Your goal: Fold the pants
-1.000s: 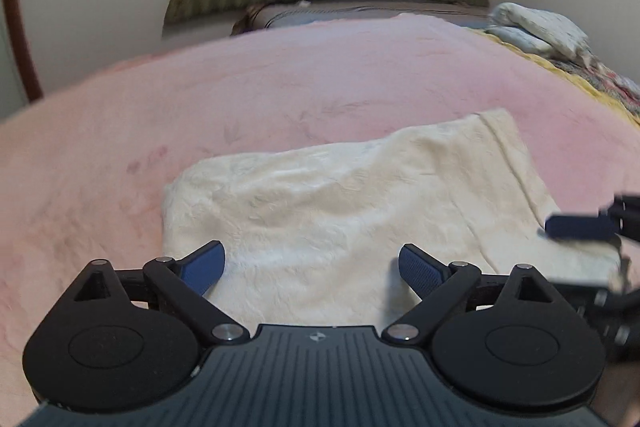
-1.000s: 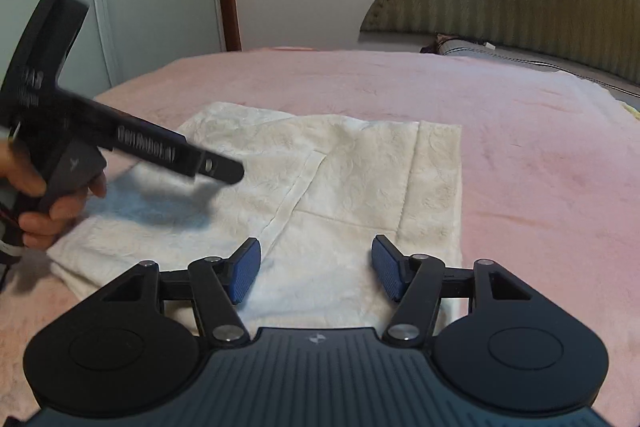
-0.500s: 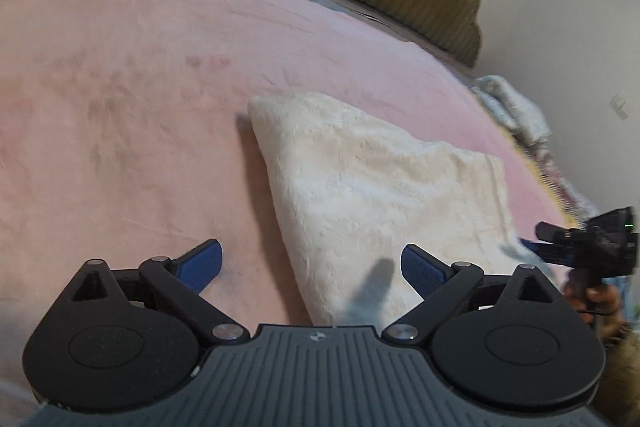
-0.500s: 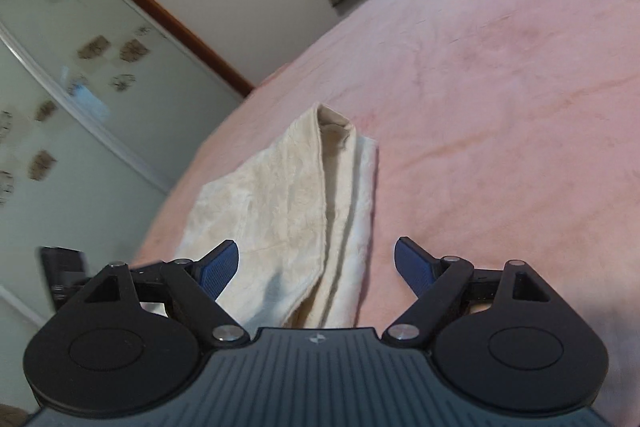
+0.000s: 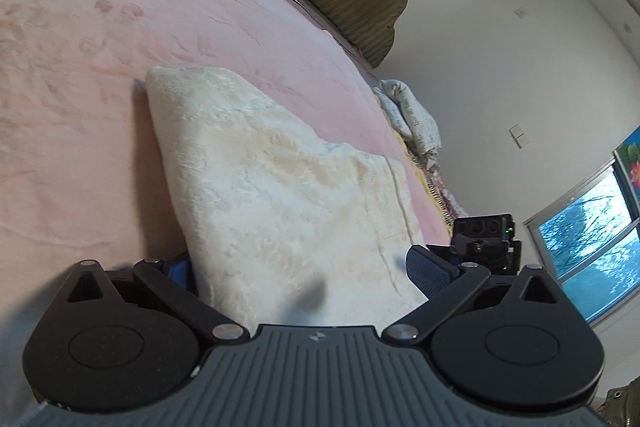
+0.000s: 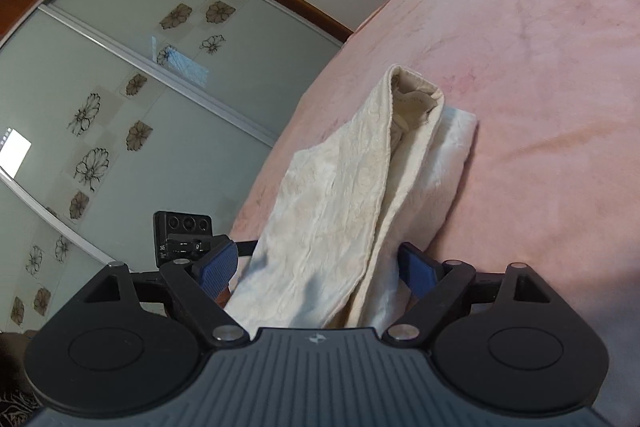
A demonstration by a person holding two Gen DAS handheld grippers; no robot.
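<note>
Pants [image 5: 288, 195] folded, cream, on pink bed [image 5: 80, 87], near end between fingers of both tools. L tool [image 5: 298, 273] spread wide, straddling left edge; not gripping. R tool [image 6: 316, 269] likewise released, layered edge between pads. Risk: closing on top layer only → stack splits, fold skews.

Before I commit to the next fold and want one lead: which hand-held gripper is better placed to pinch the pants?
Neither clearly. The left hand-held gripper and right hand-held gripper each straddle the near edge of the cream pants, fingers open.
</note>
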